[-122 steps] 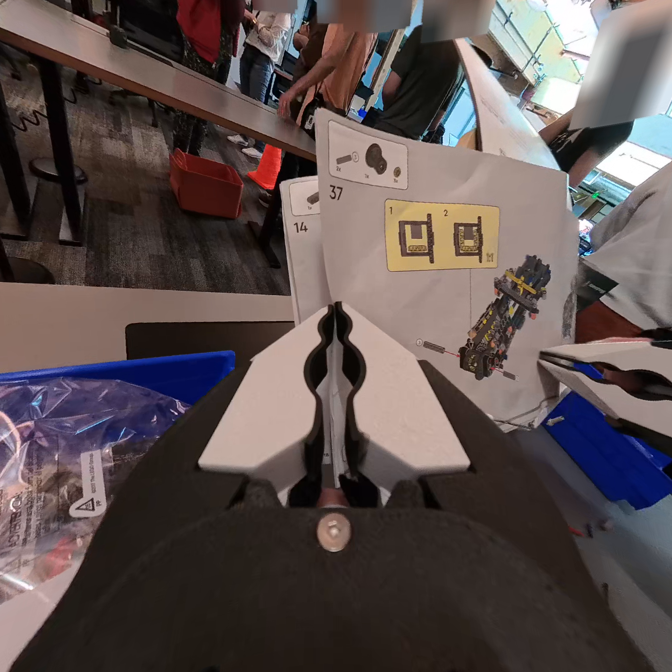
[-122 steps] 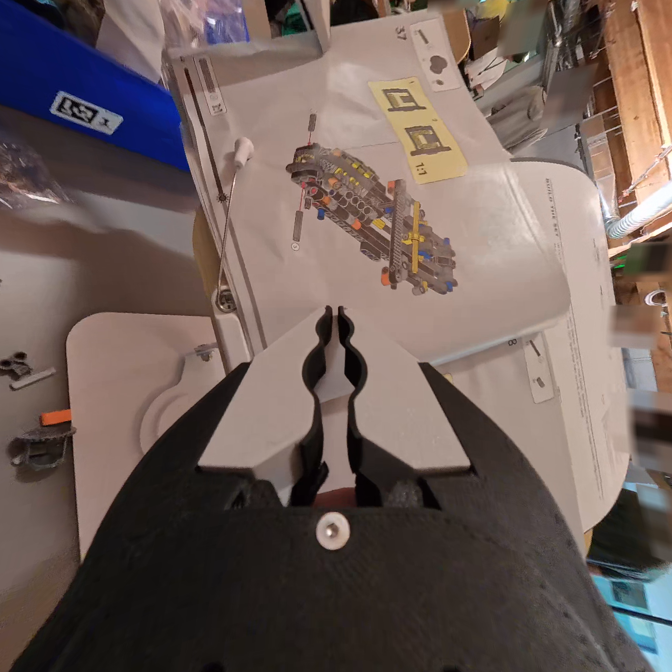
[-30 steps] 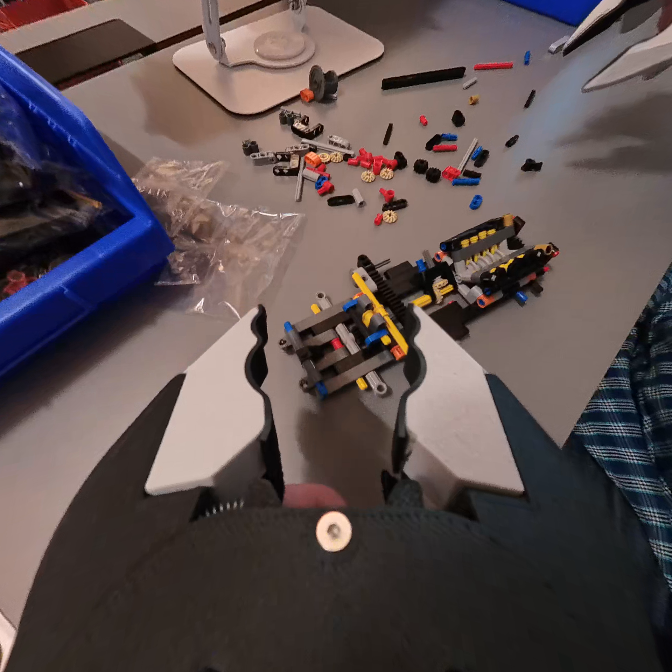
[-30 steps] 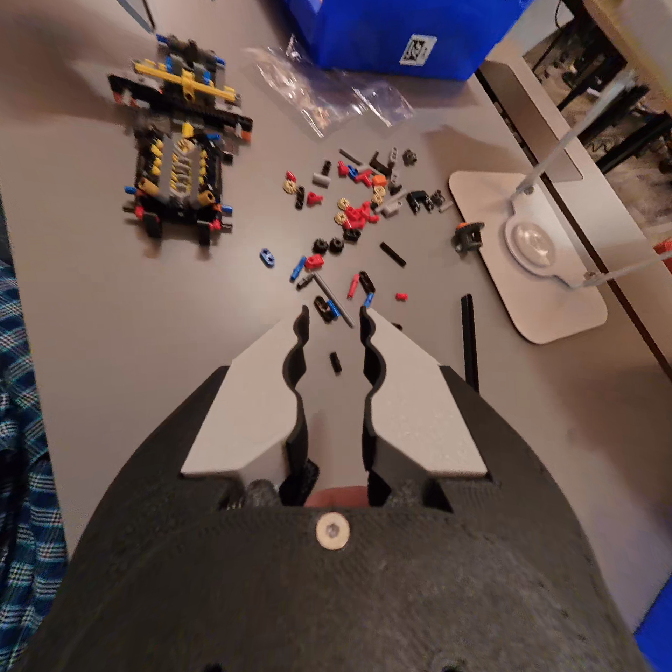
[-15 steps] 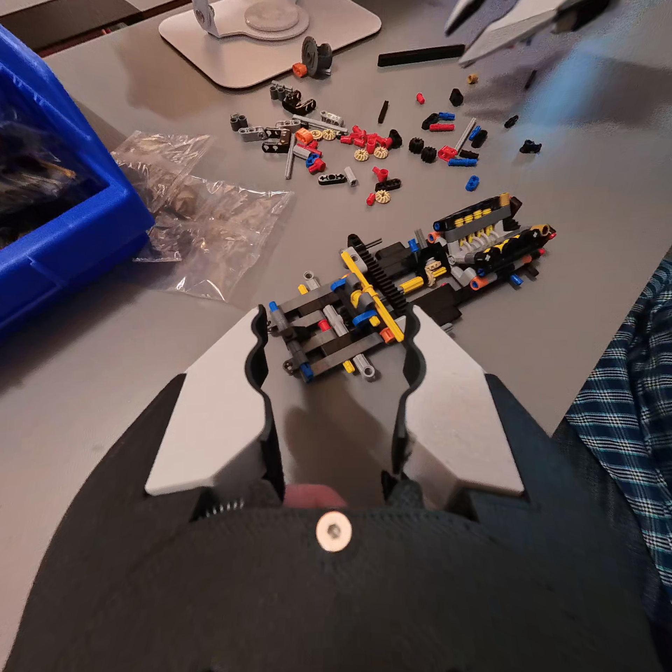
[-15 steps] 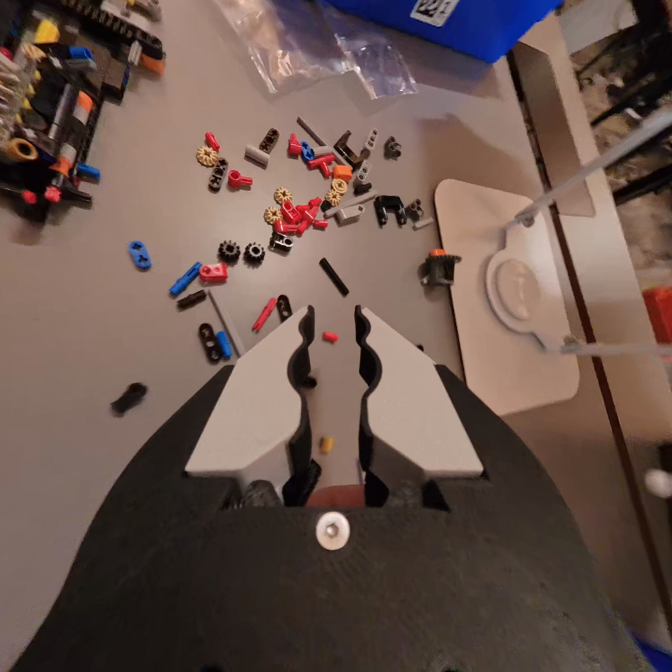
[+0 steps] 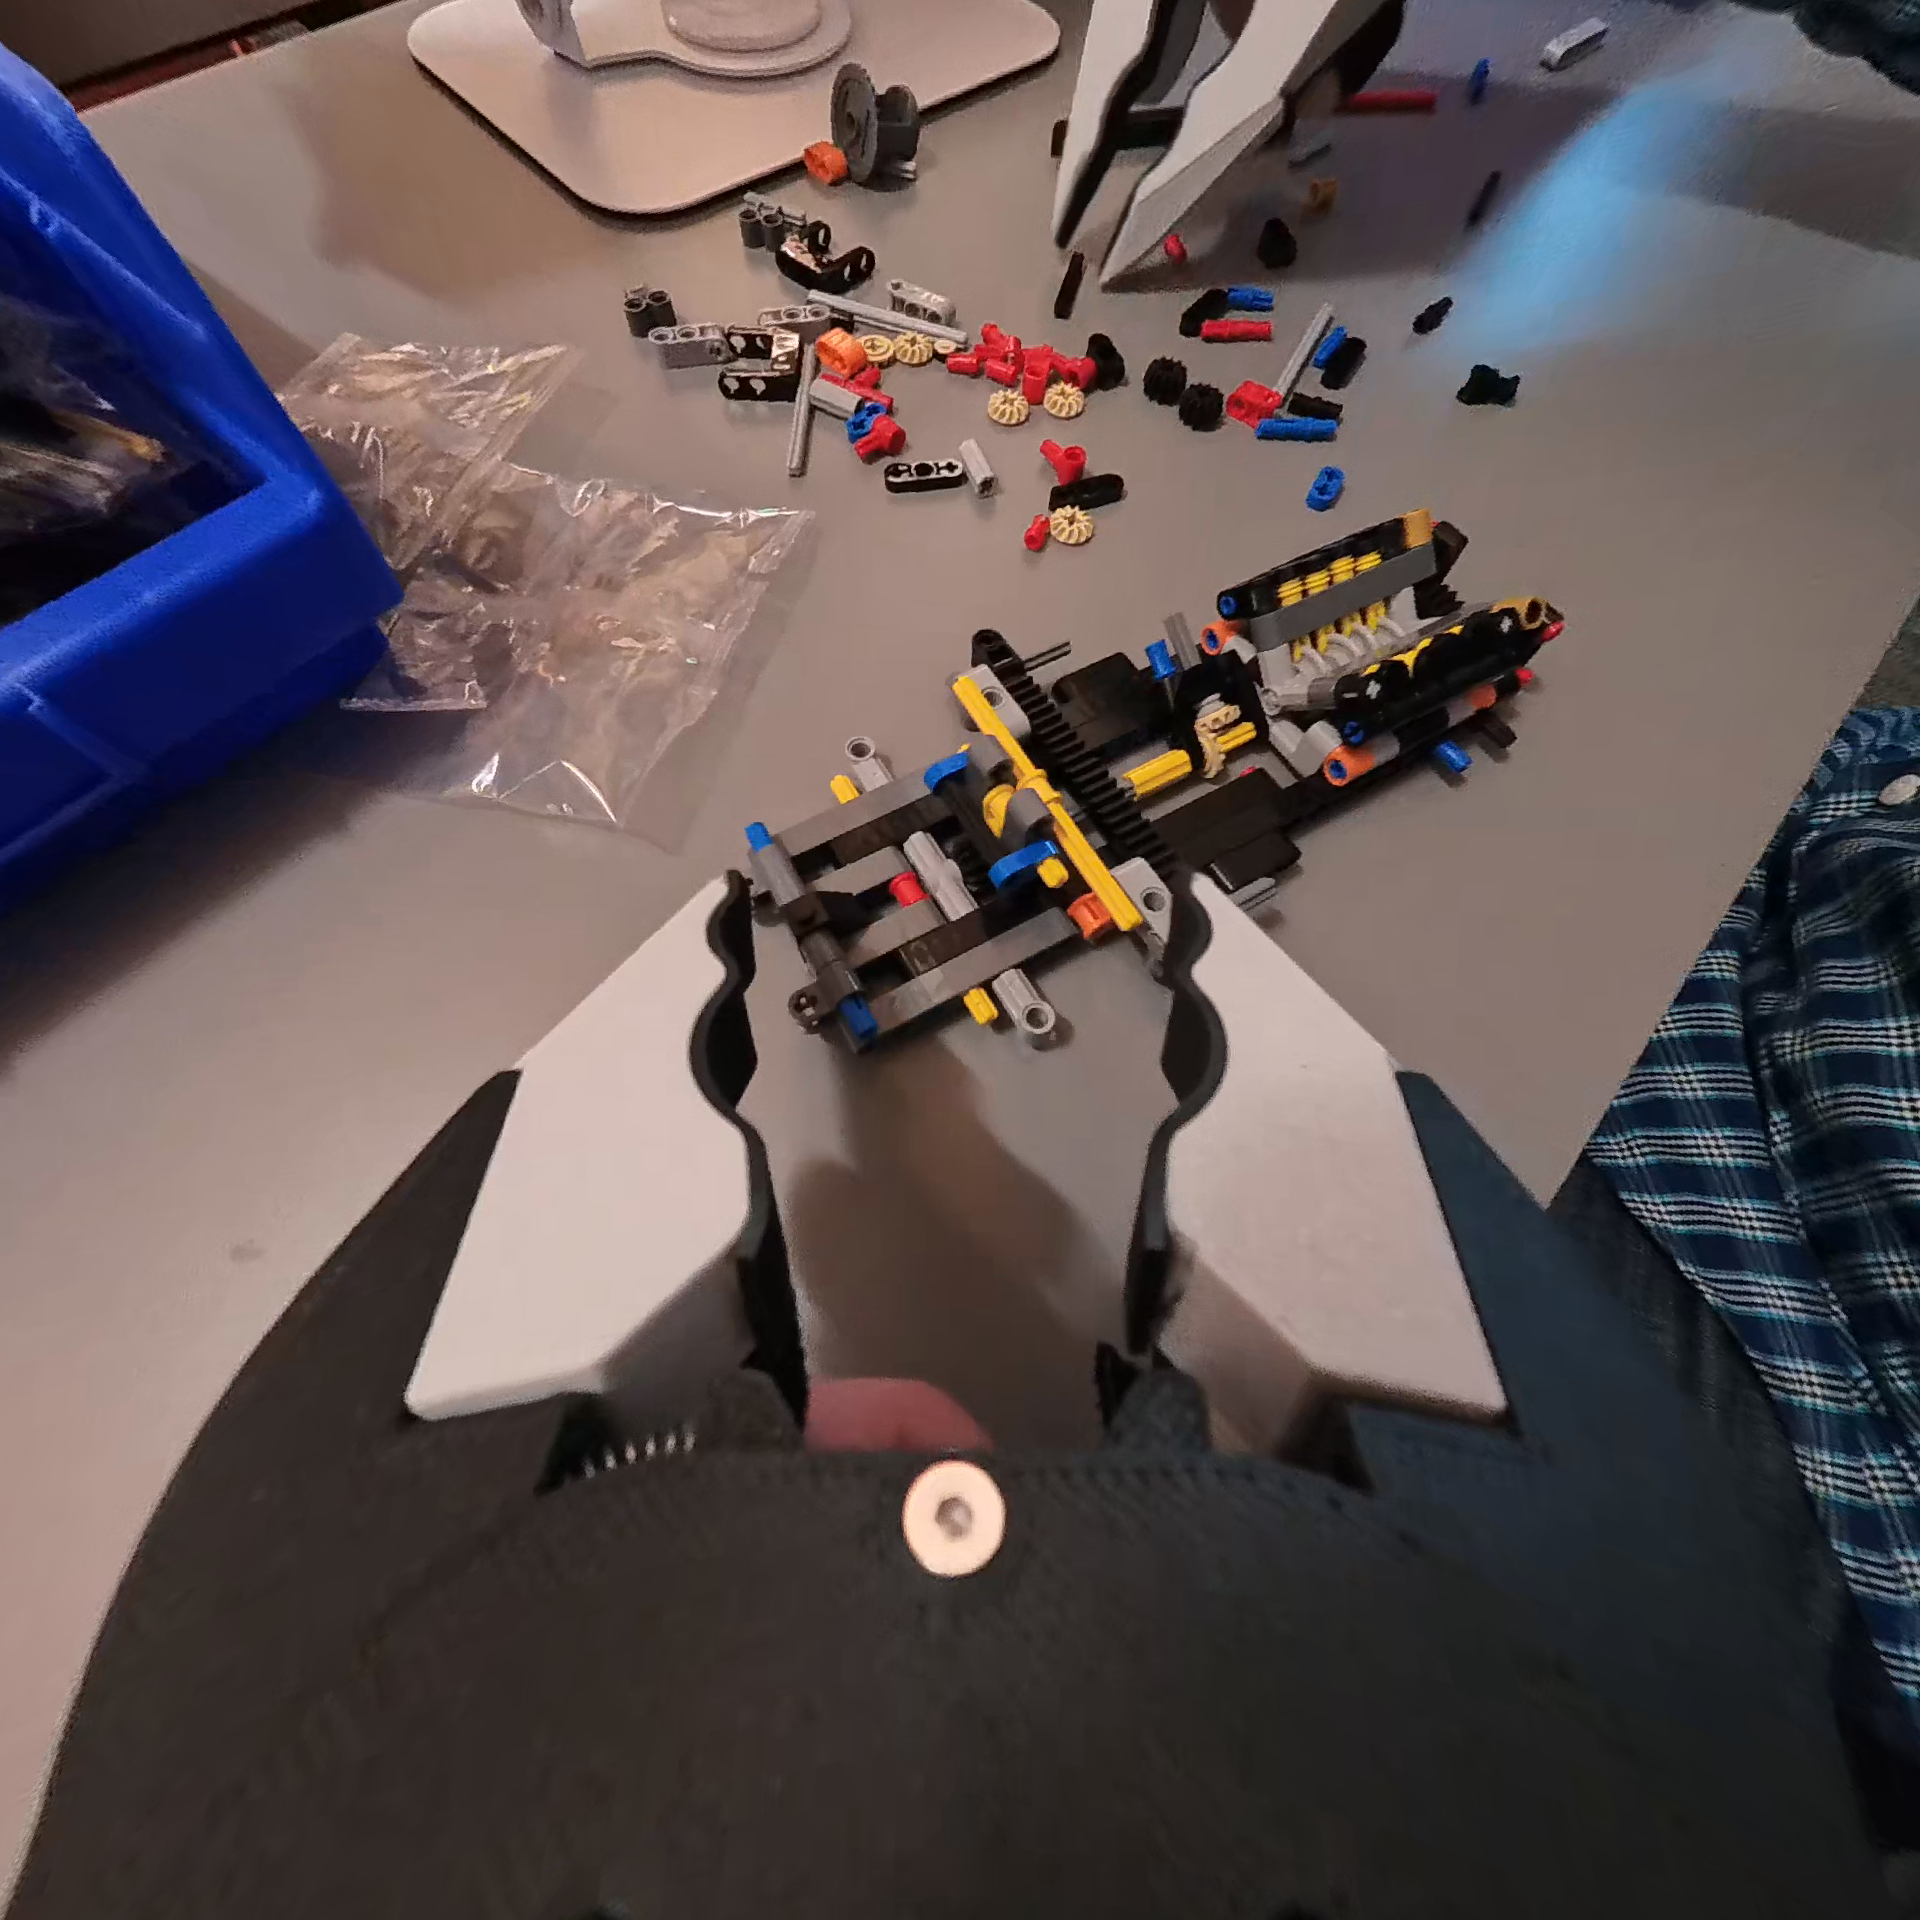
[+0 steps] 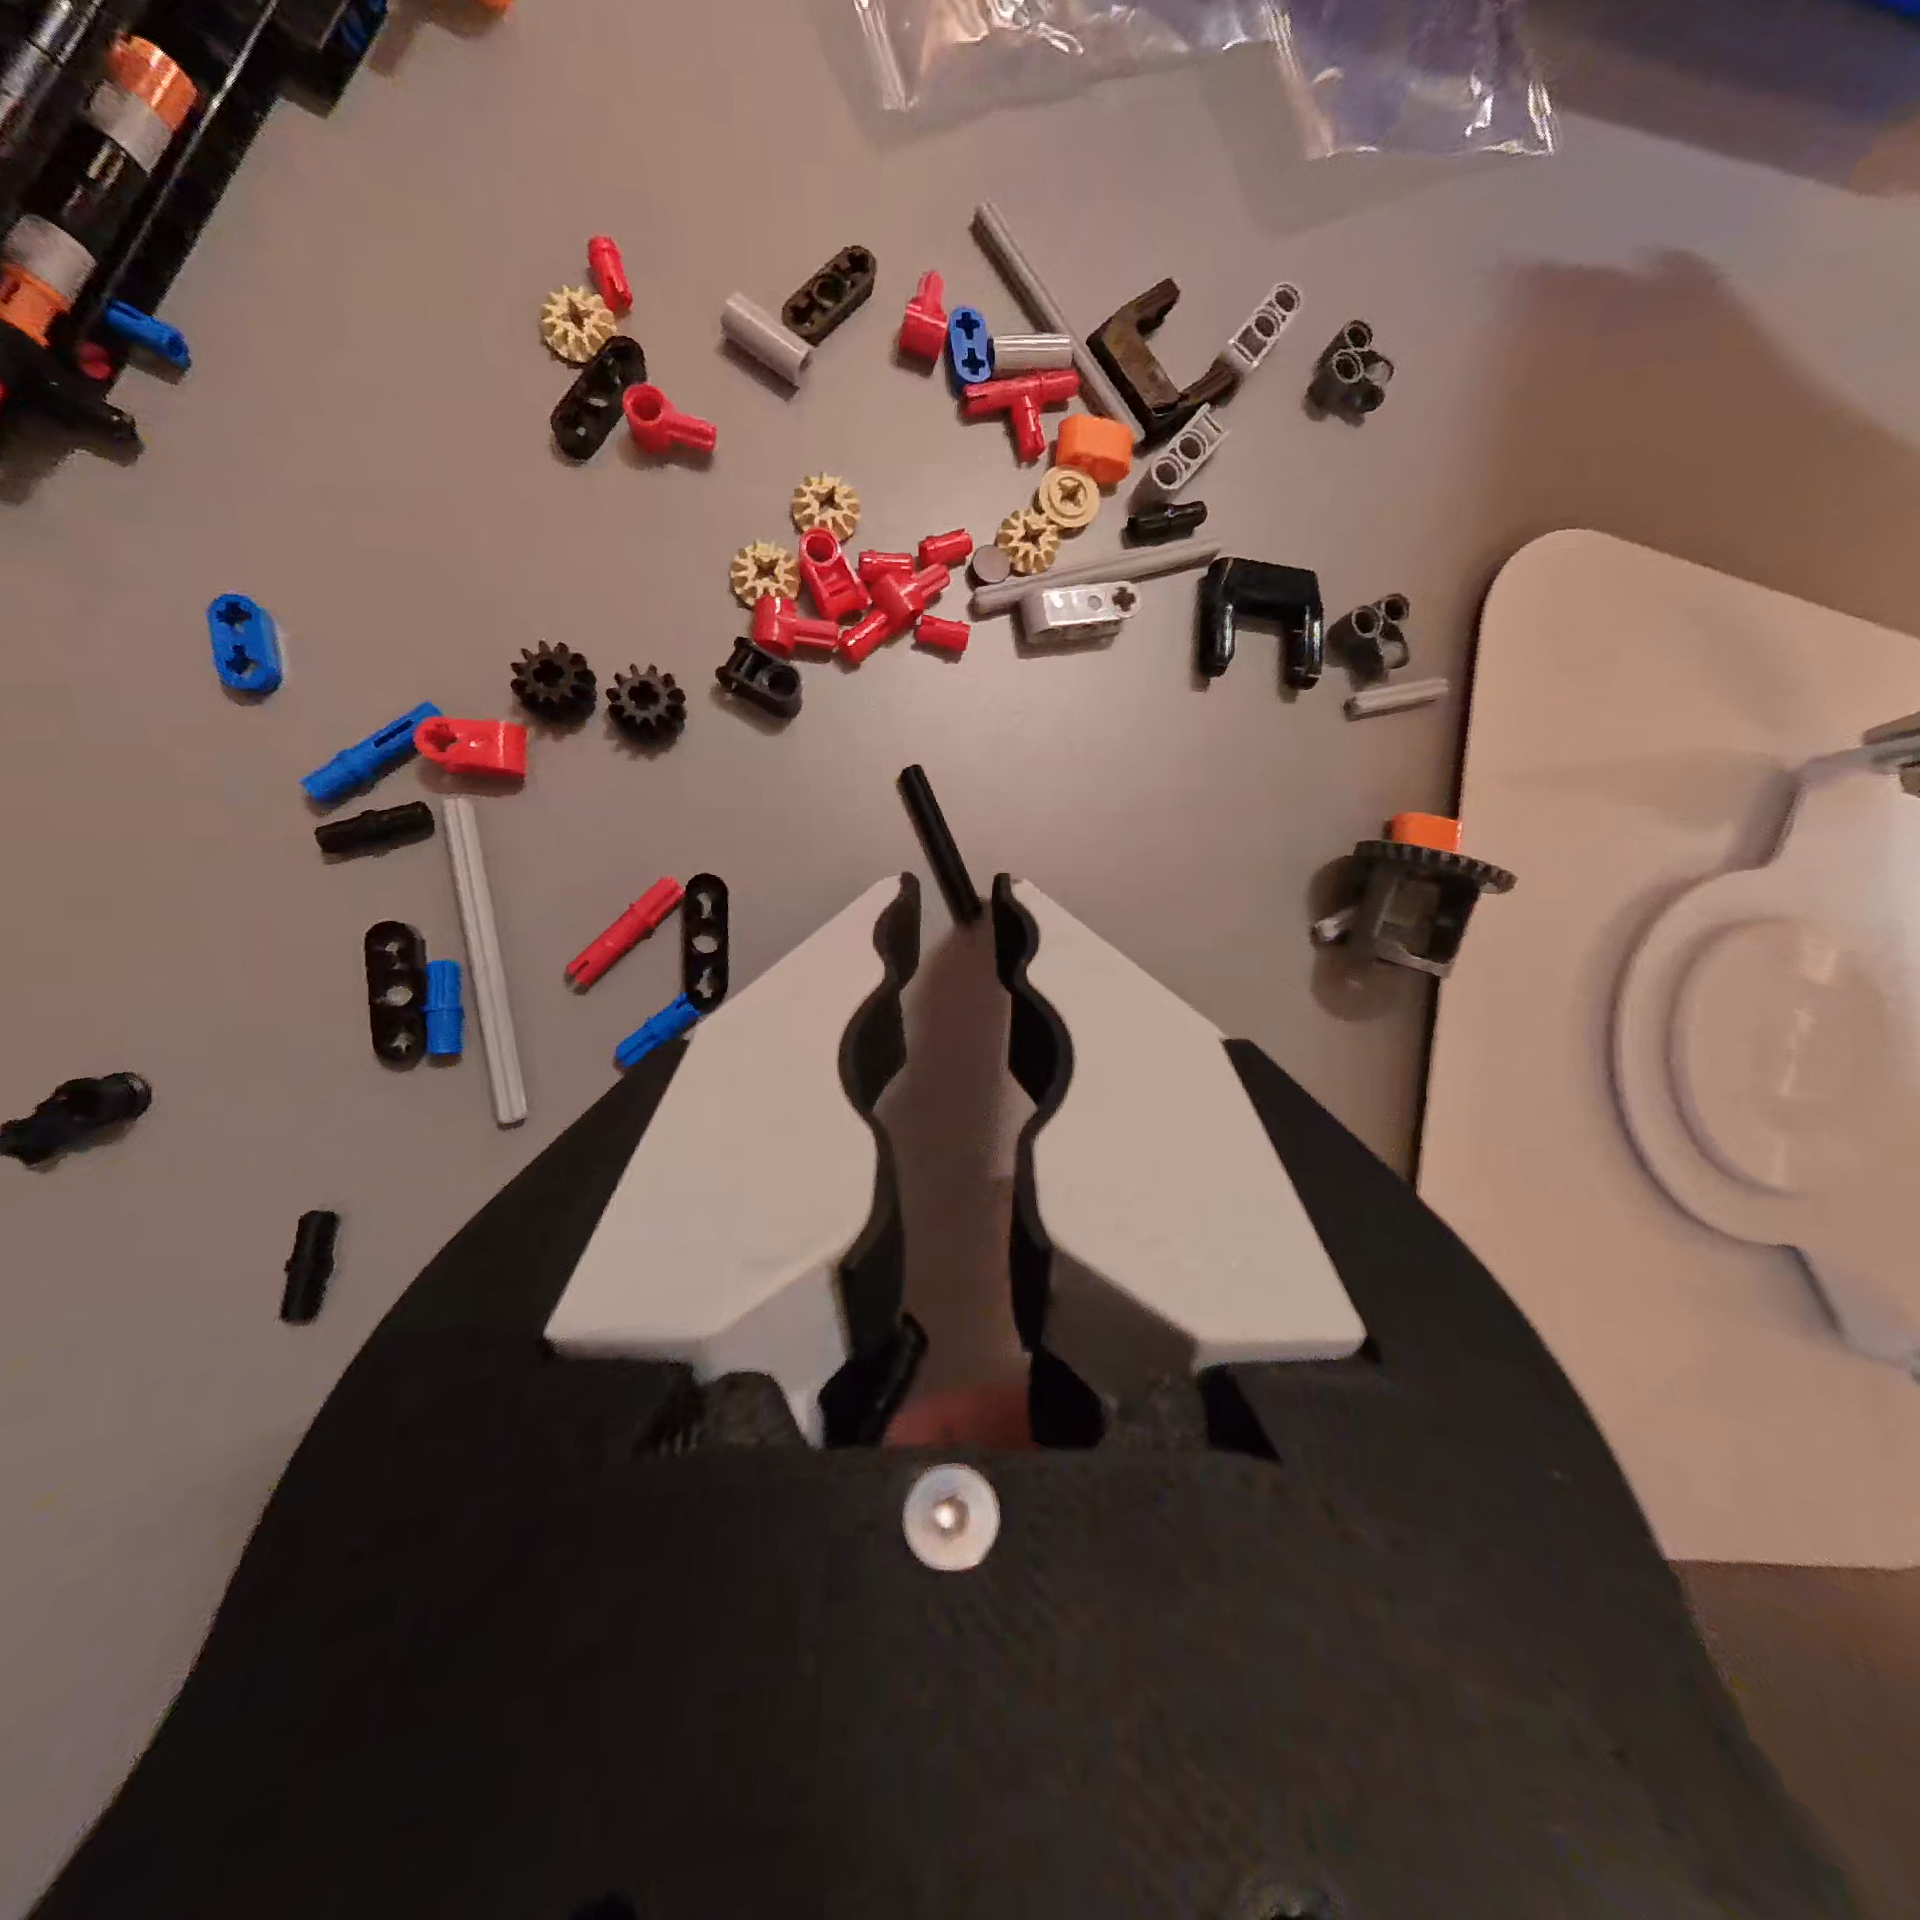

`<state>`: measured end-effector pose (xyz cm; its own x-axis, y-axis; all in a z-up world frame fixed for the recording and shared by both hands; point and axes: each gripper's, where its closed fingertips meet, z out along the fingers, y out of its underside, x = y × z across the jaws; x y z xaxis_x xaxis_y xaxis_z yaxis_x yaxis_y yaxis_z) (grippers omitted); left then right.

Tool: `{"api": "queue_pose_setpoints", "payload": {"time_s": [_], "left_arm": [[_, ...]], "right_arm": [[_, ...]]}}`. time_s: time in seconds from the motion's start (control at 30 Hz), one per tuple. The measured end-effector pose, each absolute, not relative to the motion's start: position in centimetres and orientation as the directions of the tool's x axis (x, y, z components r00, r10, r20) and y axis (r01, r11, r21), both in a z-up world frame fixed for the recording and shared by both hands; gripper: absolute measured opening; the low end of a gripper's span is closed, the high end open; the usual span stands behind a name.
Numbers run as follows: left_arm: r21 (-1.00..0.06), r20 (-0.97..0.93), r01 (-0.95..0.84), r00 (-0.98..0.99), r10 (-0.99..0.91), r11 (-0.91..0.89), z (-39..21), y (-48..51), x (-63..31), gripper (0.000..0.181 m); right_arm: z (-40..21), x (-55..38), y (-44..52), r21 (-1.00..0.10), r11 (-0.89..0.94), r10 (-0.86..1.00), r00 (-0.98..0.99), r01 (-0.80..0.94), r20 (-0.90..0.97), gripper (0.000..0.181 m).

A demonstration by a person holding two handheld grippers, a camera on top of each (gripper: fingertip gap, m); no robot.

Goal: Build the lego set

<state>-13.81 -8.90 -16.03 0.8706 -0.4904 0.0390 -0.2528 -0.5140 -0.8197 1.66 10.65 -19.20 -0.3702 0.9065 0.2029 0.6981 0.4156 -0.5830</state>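
The part-built lego model (image 7: 1091, 790), black and grey with yellow, blue and orange pieces, lies on the grey table. My left gripper (image 7: 956, 902) is open, and its fingertips flank the model's near grey end without clamping it. Loose lego parts (image 8: 883, 582), red, blue, black, tan and grey, are scattered on the table. My right gripper (image 8: 954, 885) is open by a narrow gap low over the table. The near end of a short black axle (image 8: 938, 842) lies between its tips. In the left wrist view the right gripper (image 7: 1086, 265) points down beside that axle (image 7: 1068, 283).
A blue bin (image 7: 156, 644) and a clear plastic bag (image 7: 540, 582) lie at the left. A white stand base (image 8: 1662, 1039) sits right of the parts, with a grey gear piece with an orange cap (image 8: 1413, 894) at its edge. A plaid sleeve (image 7: 1808, 1039) is at the table's right edge. The grippers' ends are close to 25 centimeters from one another.
Both grippers left the instruction sheet and came down to the table. The left one, now open, closed in on the model. The right one dropped over the loose parts to the black axle.
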Motion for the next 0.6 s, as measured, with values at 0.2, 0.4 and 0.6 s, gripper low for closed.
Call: {"api": "queue_pose_setpoints", "payload": {"time_s": [0.2, 0.4, 0.6], "left_arm": [[-0.816, 0.041, -0.257, 0.868, -0.495, -0.518, -16.3, -8.8, -13.7, 0.080], [-0.821, 0.046, -0.247, 0.869, -0.492, -0.515, -16.2, -8.6, -13.6, 0.080], [-0.826, 0.036, -0.253, 0.868, -0.496, -0.503, -15.9, -8.3, -13.1, 0.079]], "right_arm": [[-19.4, 1.4, 10.5, -0.610, 0.392, 0.913, -0.370, 0.688, 0.170, 0.002], [-19.2, 1.5, 10.5, -0.637, 0.364, 0.923, -0.352, 0.679, 0.152, 0.001], [-18.2, 1.9, 10.5, -0.671, 0.346, 0.933, -0.319, 0.656, 0.169, 0.001]]}}
